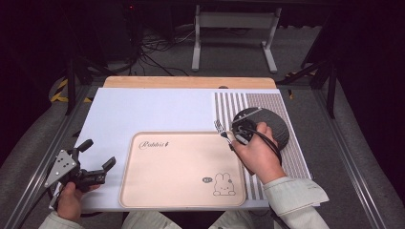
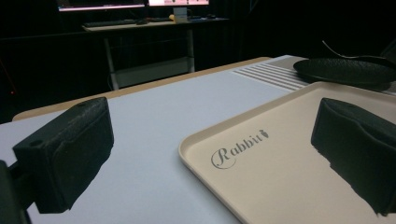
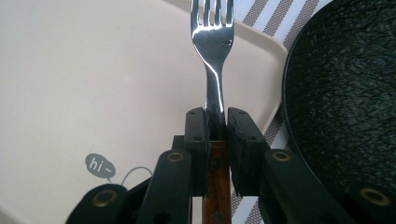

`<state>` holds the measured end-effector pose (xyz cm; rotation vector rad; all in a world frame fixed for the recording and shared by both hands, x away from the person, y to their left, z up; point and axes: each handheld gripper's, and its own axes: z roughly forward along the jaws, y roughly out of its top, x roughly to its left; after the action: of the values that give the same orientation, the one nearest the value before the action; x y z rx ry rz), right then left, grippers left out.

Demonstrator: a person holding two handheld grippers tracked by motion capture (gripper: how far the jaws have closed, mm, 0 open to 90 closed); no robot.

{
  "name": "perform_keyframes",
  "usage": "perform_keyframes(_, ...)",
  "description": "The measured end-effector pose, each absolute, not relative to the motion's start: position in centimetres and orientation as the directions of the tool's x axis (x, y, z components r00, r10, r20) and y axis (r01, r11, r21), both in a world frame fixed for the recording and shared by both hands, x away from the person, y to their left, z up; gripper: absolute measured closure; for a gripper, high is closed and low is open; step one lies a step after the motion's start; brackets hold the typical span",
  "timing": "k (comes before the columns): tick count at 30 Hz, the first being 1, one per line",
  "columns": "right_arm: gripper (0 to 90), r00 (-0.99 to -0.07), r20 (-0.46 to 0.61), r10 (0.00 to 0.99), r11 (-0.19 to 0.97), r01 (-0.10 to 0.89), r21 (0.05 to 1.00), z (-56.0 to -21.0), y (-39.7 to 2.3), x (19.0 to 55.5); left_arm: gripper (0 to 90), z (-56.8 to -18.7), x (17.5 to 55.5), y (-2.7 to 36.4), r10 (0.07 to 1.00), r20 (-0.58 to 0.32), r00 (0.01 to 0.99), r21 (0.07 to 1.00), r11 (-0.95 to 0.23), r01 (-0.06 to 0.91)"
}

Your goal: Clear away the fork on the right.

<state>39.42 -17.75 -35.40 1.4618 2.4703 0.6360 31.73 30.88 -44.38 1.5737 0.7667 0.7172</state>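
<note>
my right claw [image 3: 216,122] is clenched on one fork [image 3: 212,56]. i see its two black jaws pressed flat against the fork's neck, one on each side, right where the steel meets the brown wooden handle. the handle runs back down between the jaws towards me, and the tines stick straight out ahead of the claw. i count four tines. in the high view the right claw [image 1: 228,136] sits at the tray's far right corner, with the fork [image 1: 219,127] reaching out beyond it, its tines over the striped mat.

just beside the claw there is one cream tray [image 3: 93,84], with a small "hi" bubble printed on it; the fork's head hangs over the tray's rim in the right gripper view. on the other side lies one black round plate [image 3: 345,93] with a rough surface, close to the fork but apart from it. under the plate i see one striped placemat [image 1: 296,157].

my left claw [image 1: 98,160] is released: its two jaws stand wide apart with nothing between them. it hangs at the near left edge of the table [image 1: 143,109], well apart from the fork, pointed towards the tray [image 2: 280,177]. the plate [image 2: 348,70] lies beyond the tray's far edge from there.

so i count: two claws, one fork, one tray, one plate, one mat.
</note>
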Motion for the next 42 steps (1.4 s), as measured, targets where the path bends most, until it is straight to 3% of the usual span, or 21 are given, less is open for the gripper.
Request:
perform_keyframes(20,79.2,-0.470,0.089,0.878,0.397,0.820,0.412,-39.2,-16.0,39.2,0.0,-44.3,31.7,30.8,0.802,0.030,0.596,0.992,-0.098,0.083)
perform_keyframes(42,79.2,-0.461,0.121,0.879,0.393,0.845,0.362,-41.0,-15.0,38.6,0.0,-44.4,31.8,30.7,0.802,0.031,0.596,0.992,-0.099,0.081)
